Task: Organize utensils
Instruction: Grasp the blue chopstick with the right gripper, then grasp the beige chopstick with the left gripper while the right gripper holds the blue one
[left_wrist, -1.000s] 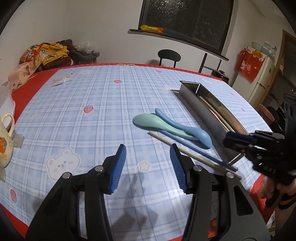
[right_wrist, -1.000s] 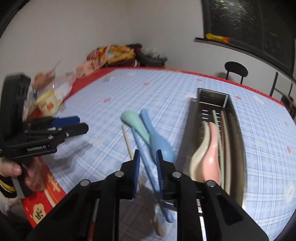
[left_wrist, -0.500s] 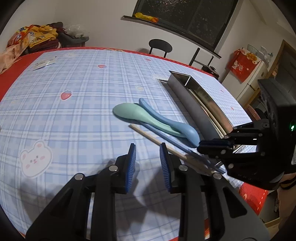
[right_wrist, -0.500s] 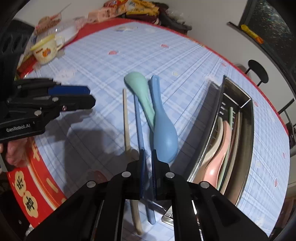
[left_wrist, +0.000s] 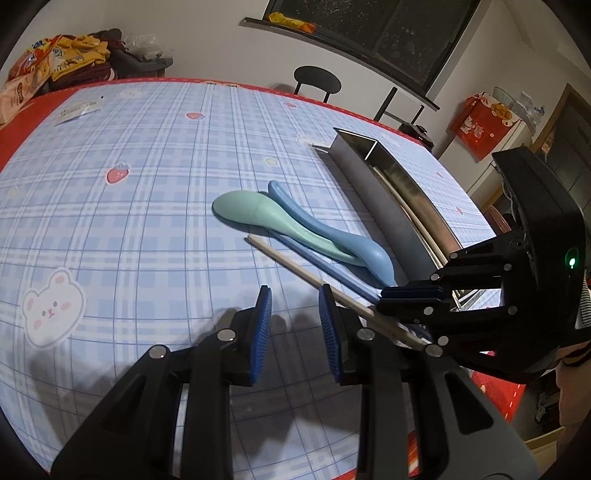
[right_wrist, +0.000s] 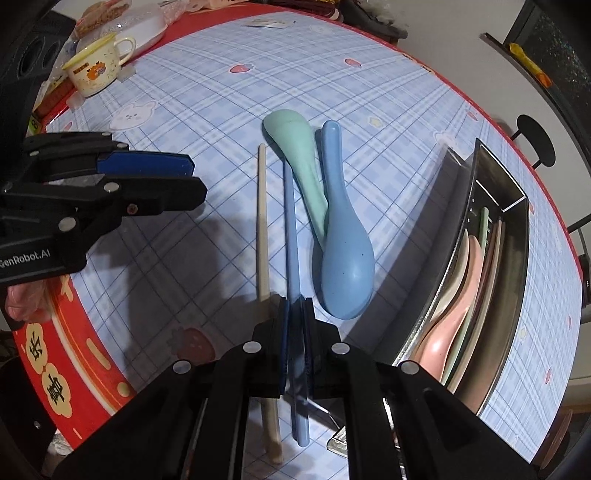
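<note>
On a table (left_wrist: 155, 229) covered by a blue plaid cloth with bear and strawberry prints, the right gripper (right_wrist: 294, 308) points steeply down and pinches a blue chopstick (right_wrist: 290, 229) near its thick end, its jaws drawn almost together with the stick clamped between the blue pads. The chopstick lies flat on the cloth, running away from the gripper toward the middle of the table. Just beside it, on the side nearer the table's red edge, lies a beige chopstick (right_wrist: 262, 221), roughly parallel and apart from the pads. On the other side rest two spoons, a green spoon (right_wrist: 297, 155) and a blue spoon (right_wrist: 345, 258), their handles crossing so that the two touch; the blue spoon's bowl lies close to the gripper, the green spoon's bowl at the far end. Beyond the spoons stands a long metal tray (right_wrist: 517, 266) that holds a pink spoon (right_wrist: 458, 314), a cream spoon and more chopsticks laid lengthwise. The left gripper (left_wrist: 295, 295) hangs over bare cloth, its jaws a narrow way apart with nothing between them, one finger just beside the beige chopstick. A cream mug (right_wrist: 94, 70) with an orange print sits at the table's far corner, well apart from the utensils.
</note>
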